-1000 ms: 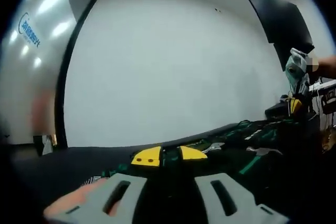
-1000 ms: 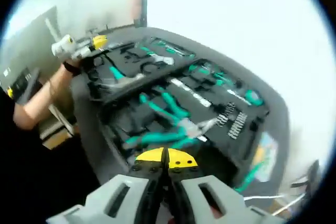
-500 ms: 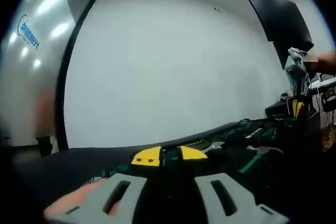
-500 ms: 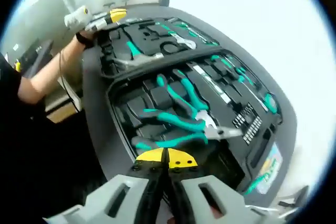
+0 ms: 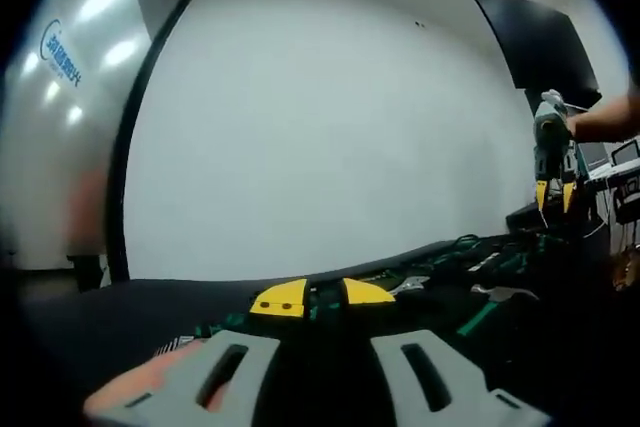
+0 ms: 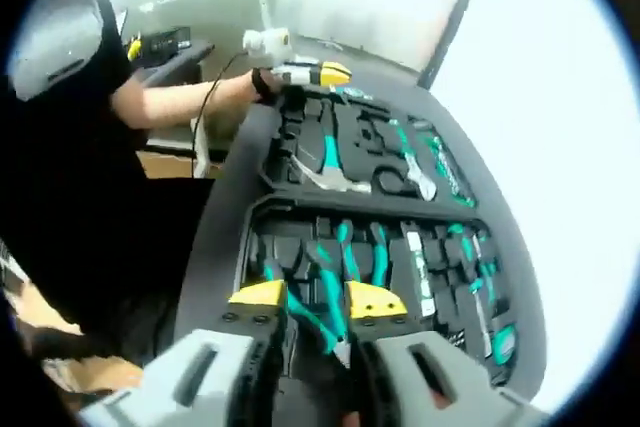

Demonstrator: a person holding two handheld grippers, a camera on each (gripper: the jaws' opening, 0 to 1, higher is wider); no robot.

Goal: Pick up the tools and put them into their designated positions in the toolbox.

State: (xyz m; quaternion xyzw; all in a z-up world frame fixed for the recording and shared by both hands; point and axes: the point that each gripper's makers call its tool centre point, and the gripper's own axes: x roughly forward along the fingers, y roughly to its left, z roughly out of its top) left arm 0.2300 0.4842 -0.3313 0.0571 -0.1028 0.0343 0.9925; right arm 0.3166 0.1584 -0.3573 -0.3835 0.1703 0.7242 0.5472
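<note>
An open black toolbox (image 6: 262, 209) holds teal-handled tools in moulded slots. My right gripper (image 6: 317, 297) hangs open just above its near tray, jaws on either side of teal pliers (image 6: 327, 287) lying in a slot. A hammer (image 6: 326, 169) and a wrench (image 6: 413, 169) lie in the far half. My left gripper (image 6: 318, 74) rests at that half's far corner, held by a hand. In the left gripper view, the left gripper (image 5: 323, 295) sits low over the toolbox (image 5: 480, 272) with a narrow gap between its yellow tips. The right gripper (image 5: 552, 187) hangs above the toolbox at the right.
A person in black (image 6: 70, 147) stands to the left of the toolbox. A grey table surface (image 6: 215, 247) surrounds the case. A white wall (image 5: 320, 127) and a dark panel (image 5: 535, 37) lie beyond it.
My right gripper went from shut to open and now sits over the pliers in the near tray. Its view swung round over the toolbox. The left gripper has barely moved.
</note>
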